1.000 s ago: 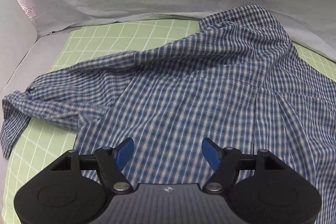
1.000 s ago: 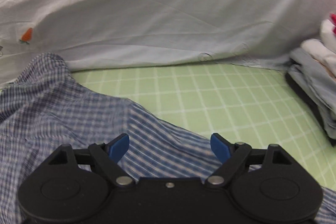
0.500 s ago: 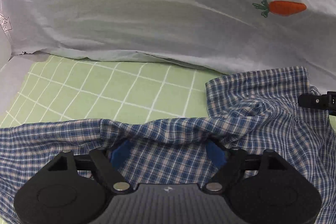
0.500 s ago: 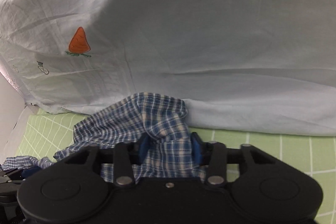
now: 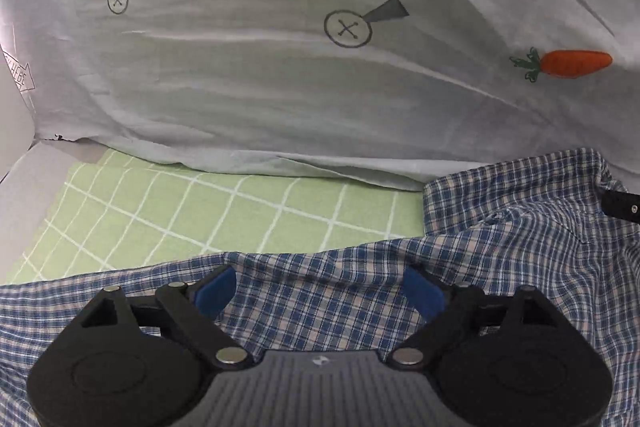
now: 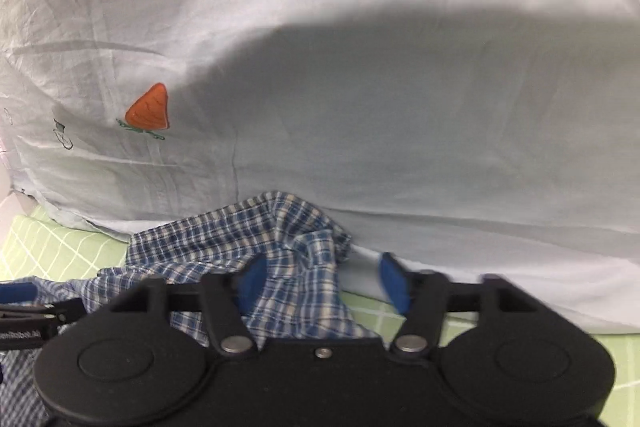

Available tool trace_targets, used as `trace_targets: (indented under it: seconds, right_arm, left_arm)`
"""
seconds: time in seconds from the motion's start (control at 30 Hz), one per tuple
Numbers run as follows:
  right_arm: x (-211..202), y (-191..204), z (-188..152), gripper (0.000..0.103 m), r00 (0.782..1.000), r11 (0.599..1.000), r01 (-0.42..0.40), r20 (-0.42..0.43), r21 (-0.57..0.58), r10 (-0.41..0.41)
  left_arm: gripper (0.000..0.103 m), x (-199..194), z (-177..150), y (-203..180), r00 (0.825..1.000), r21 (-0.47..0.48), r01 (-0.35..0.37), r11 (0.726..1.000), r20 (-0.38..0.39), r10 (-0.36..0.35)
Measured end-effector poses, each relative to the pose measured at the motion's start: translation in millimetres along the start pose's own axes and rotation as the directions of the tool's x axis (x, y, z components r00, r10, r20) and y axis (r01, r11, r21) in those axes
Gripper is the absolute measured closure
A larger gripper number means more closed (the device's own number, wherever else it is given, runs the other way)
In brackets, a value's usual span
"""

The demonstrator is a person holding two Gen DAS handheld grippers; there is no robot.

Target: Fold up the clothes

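now the left claw (image 5: 320, 291) has just been opening and stands wide over the shirt (image 5: 500, 259), gripping nothing. likewise the right claw (image 6: 324, 279) has just sprung apart, shirt cloth loose between its pads. shirt lies on the green sheet (image 5: 180, 215), its far edge against the white cloth (image 5: 280, 87).

My left hand-held gripper (image 5: 320, 293) has just been opening; its blue pads stand wide, with the shirt (image 5: 500, 267) lying loose between them, unpinched. The shirt runs from 7 to 3 o'clock over the green sheet (image 5: 192, 215). A pale cover (image 5: 280, 87) rises at 12, its carrot (image 5: 576, 63) at 2.
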State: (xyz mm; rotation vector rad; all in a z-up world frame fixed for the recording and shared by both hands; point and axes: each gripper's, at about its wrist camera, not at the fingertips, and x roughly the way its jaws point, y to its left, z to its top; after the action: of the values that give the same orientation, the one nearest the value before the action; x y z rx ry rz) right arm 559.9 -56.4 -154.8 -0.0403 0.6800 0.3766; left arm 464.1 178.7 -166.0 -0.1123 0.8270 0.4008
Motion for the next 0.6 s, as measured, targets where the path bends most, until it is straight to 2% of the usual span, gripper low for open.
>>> trace_targets:
  seconds: [0.07, 0.13, 0.2, 0.27, 0.37, 0.43, 0.6]
  right_arm:
    - [-33.0, 6.0, -9.8, 0.010, 0.998, 0.998, 0.043, 0.050, -0.043, -0.041]
    - [-68.4, 11.3, -25.8, 0.001, 0.994, 0.995, 0.084, 0.070, -0.055, -0.080]
    - [-104.8, 15.5, -45.1, 0.001, 0.989, 0.991, 0.128, 0.074, -0.048, -0.124]
    - [-139.9, 16.0, -68.9, 0.001, 0.988, 0.988, 0.152, 0.038, -0.022, -0.151]
    - [-179.6, 22.0, -119.0, 0.000, 0.985, 0.986, 0.165, -0.060, 0.010, -0.164]
    - [-202.2, 32.3, -148.7, 0.000, 0.977, 0.986, 0.167, -0.130, -0.009, -0.167]
    - [-247.5, 52.9, -206.0, 0.000, 0.965, 0.985, 0.171, -0.208, 0.022, -0.162]
  left_arm:
    - [0.012, -20.1, -1.9, 9.9, 1.000, -0.012, 0.004, 1.000, 0.012, -0.004]
    - [0.012, -46.7, -8.8, 24.1, 1.000, -0.023, 0.004, 1.000, 0.021, -0.003]
    - [0.010, -74.0, -20.5, 39.3, 1.000, -0.033, -0.003, 0.999, 0.021, 0.004]
    - [0.008, -101.9, -36.3, 56.1, 1.000, -0.044, -0.006, 0.999, 0.011, 0.007]
    - [0.007, -143.7, -60.3, 85.3, 1.000, -0.089, -0.009, 0.996, -0.016, 0.008]
    - [0.007, -171.0, -78.5, 107.8, 0.999, -0.127, -0.025, 0.992, -0.036, 0.021]
    - [0.007, -225.7, -117.8, 159.0, 0.995, -0.186, -0.091, 0.978, -0.068, 0.079]
